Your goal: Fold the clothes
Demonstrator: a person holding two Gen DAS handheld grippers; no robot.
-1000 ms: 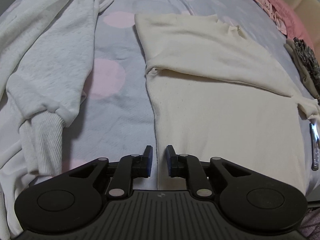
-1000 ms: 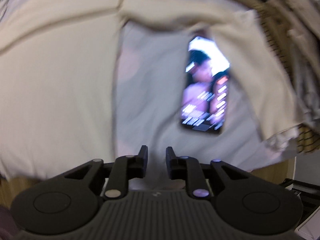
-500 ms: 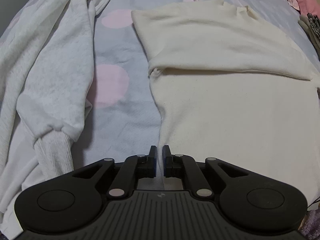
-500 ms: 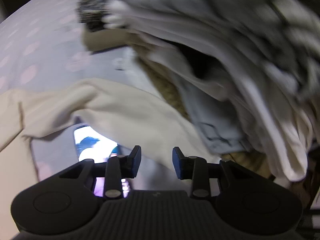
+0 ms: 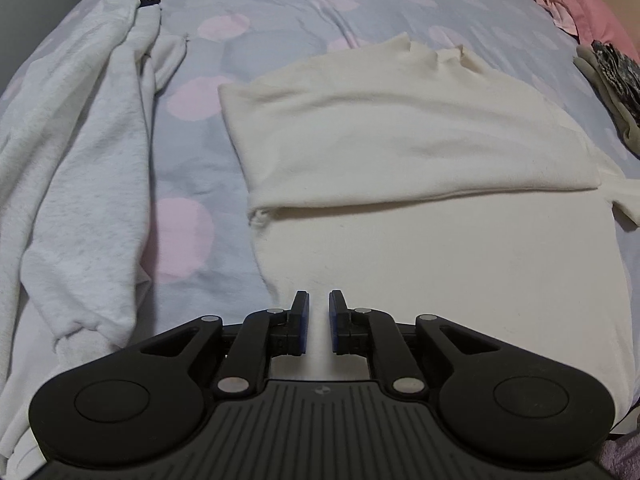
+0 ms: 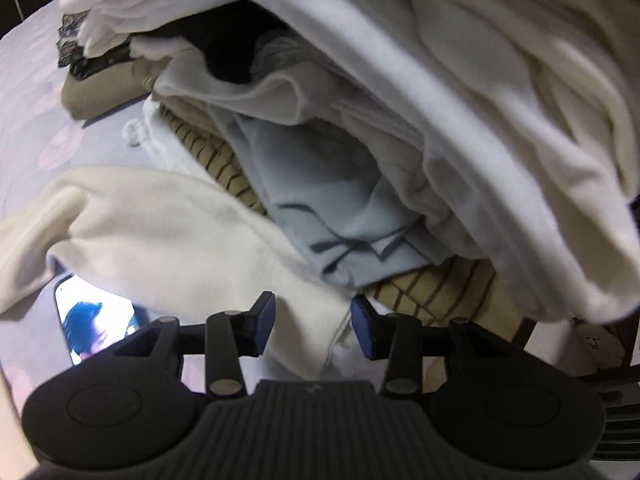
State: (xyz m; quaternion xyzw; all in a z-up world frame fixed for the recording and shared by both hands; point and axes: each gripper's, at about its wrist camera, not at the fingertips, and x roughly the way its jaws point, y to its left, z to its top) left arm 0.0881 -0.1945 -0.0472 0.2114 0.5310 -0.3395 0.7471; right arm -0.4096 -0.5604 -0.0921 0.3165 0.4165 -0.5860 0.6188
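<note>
A cream sweater [image 5: 440,248] lies flat on the dotted bedsheet [image 5: 280,12], one sleeve [image 5: 400,152] folded across its chest. My left gripper [image 5: 319,320] hovers over the sweater's near left part. Its jaws are opening from a narrow gap, and no cloth shows pinched between them. In the right wrist view the sweater's other sleeve [image 6: 168,232] runs out toward a pile of clothes [image 6: 400,100]. My right gripper [image 6: 313,324] is over that sleeve's cuff end. Its jaws are opening, with the cloth below and between the fingers and the pads not pressing on it.
A white sweatshirt [image 5: 88,184] lies crumpled along the left of the bed. A lit phone [image 6: 92,328] rests on the sheet beside the sleeve. Pink fabric [image 5: 592,4] and a dark patterned garment [image 5: 616,68] sit at the far right.
The left gripper slid from the sweater's left edge onto its body, narrowed, then parted slightly. The right gripper swung from above the phone to the sleeve end by the pile, and its jaws widened.
</note>
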